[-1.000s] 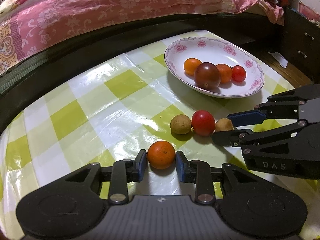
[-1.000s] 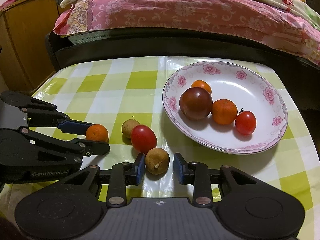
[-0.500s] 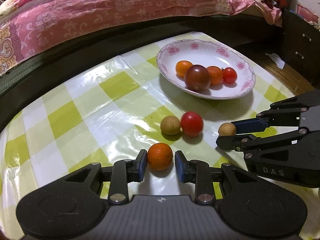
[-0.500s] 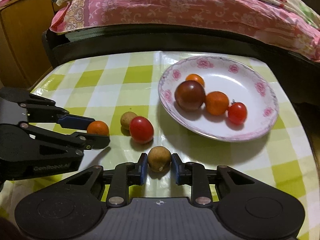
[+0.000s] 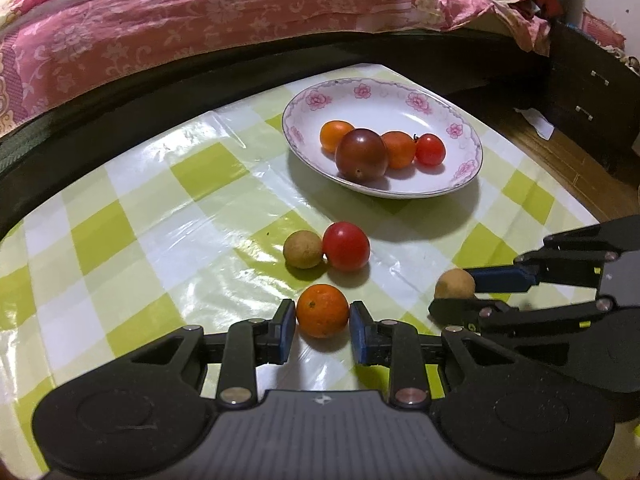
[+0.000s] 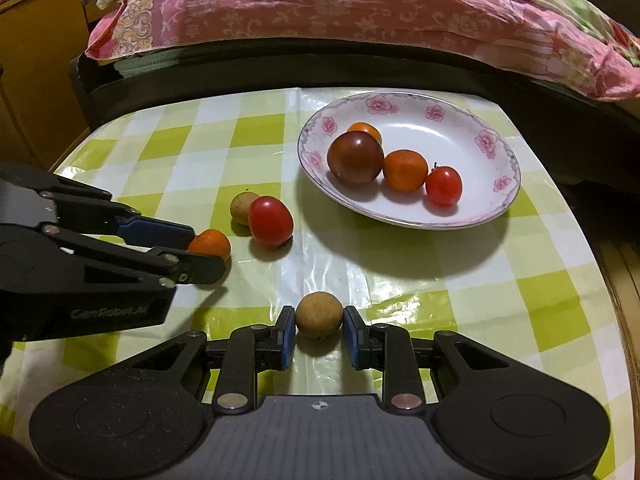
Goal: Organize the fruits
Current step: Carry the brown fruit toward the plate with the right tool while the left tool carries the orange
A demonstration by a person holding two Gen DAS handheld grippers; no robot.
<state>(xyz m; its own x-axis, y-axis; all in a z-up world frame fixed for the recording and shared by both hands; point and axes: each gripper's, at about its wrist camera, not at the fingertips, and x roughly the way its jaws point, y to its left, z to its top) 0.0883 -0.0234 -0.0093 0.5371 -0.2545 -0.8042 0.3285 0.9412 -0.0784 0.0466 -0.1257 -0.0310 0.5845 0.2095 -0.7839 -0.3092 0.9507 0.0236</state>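
Fruits lie in two groups on your green-and-white checked tablecloth. Four already sit in the floral plate: a dark tomato at the front, a small orange behind it, another orange fruit beside it, and a red cherry tomato at the end of the row.

Your left gripper has its blue pads pressed against both sides of a small mandarin, so its fingers are clamped on that fruit, low over the cloth. Just beyond it, a red tomato and a tan longan rest touching each other on the cloth, between your gripper and the plate.

Your right gripper is likewise clamped, its pads tight on a second brown longan. From the left wrist view, that fruit shows at the tips of the right fingers, off to the side and well apart from the pair on the cloth.

A pink flowered bedspread runs behind the table.
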